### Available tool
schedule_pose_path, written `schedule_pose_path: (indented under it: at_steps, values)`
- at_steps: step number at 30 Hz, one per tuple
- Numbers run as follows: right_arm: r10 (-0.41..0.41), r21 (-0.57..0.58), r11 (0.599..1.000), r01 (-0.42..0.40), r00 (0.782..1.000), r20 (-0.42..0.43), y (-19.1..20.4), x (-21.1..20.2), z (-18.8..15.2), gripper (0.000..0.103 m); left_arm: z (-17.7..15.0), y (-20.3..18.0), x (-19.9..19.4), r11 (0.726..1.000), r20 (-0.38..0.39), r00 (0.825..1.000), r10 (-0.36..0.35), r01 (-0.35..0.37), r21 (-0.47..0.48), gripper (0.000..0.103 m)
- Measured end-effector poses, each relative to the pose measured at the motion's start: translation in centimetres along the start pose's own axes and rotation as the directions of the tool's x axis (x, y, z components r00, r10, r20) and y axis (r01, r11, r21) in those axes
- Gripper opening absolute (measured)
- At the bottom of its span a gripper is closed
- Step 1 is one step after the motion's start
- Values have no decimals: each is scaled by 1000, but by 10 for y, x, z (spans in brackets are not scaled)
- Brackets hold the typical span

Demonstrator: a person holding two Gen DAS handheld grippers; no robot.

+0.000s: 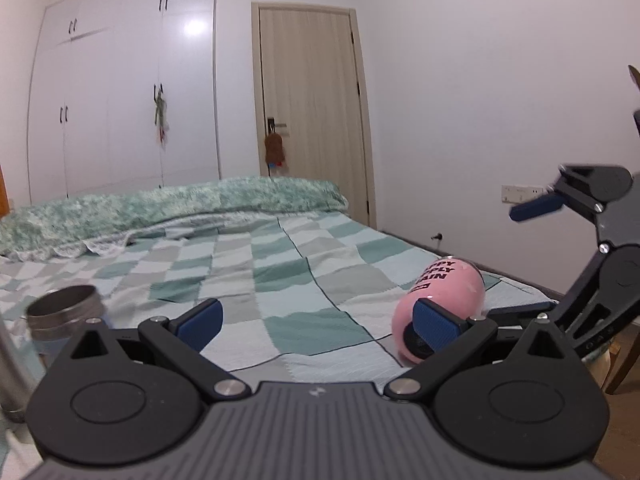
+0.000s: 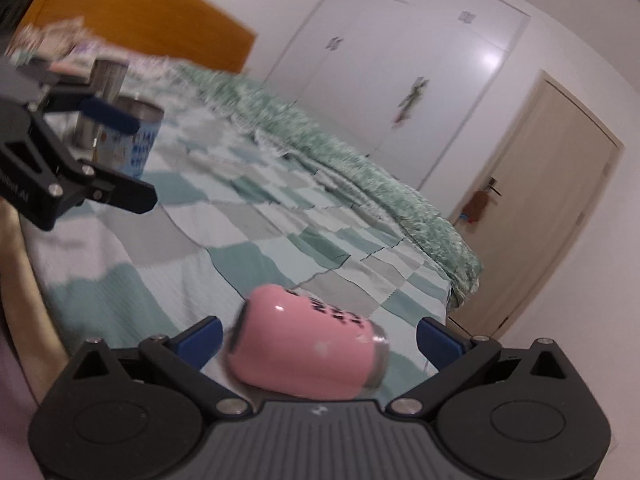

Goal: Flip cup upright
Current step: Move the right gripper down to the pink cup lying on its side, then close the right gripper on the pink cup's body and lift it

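Observation:
A pink cup with black lettering lies on its side on the checked bedspread. In the right wrist view the cup lies between the wide-open fingers of my right gripper, its metal rim to the right, not gripped. My left gripper is open and empty, with the cup just behind its right fingertip. The right gripper shows at the right edge of the left wrist view, and the left gripper at the left of the right wrist view.
A blue patterned metal cup and a steel tumbler stand upright on the bed; the blue cup's rim also shows in the left wrist view. A green blanket is bunched at the far side. The bed's edge is close to the pink cup.

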State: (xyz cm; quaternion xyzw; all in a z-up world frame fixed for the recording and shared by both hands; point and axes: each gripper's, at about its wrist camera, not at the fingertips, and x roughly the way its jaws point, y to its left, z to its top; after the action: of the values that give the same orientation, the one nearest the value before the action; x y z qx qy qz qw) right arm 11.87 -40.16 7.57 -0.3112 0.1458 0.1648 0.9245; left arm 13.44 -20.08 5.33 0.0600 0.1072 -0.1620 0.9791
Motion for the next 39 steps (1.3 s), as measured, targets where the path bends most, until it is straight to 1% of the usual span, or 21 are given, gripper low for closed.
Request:
schedule_pose_path:
  at_steps: [4, 8, 11, 16, 20, 23, 25, 31, 37, 39]
  values:
    - [44, -137, 989, -51, 998, -49, -10, 20, 4, 103, 4, -5, 21, 1000, -57, 998, 6, -6, -4, 103]
    - [93, -275, 954, -117, 991, -98, -9, 40, 6, 103, 6, -9, 40, 1000, -112, 993, 26, -28, -15, 103]
    - [146, -372, 910, -181, 982, -120, -6, 51, 6, 103, 5, -10, 53, 998, -148, 988, 45, -50, -26, 103]
    - [166, -531, 818, -221, 975, -150, 5, 63, 7, 103, 5, -10, 67, 998, -197, 980, 40, -49, -39, 103]
    - [211, -582, 760, -289, 957, -200, 8, 73, 6, 103, 4, -9, 73, 998, -213, 977, 29, -40, -50, 103]
    - [242, -605, 723, -333, 943, -231, 10, 80, 6, 103, 1, -8, 78, 998, -240, 970, 32, -46, -50, 103]
    - [253, -628, 695, -350, 937, -242, 13, 82, 3, 103, -1, -7, 81, 997, -260, 965, 33, -49, -52, 103]
    - [289, -647, 652, -395, 919, -269, 14, 92, 1, 103, -2, -4, 88, 998, -280, 960, 19, -35, -51, 103]
    - [287, -680, 612, -403, 915, -284, 19, 96, 1, 103, -3, -2, 92, 998, -281, 959, 14, -31, -55, 103]
    - [285, -680, 607, -413, 911, -299, 20, 96, 1, 100, -4, -2, 91, 998, -280, 960, 13, -29, -54, 103]
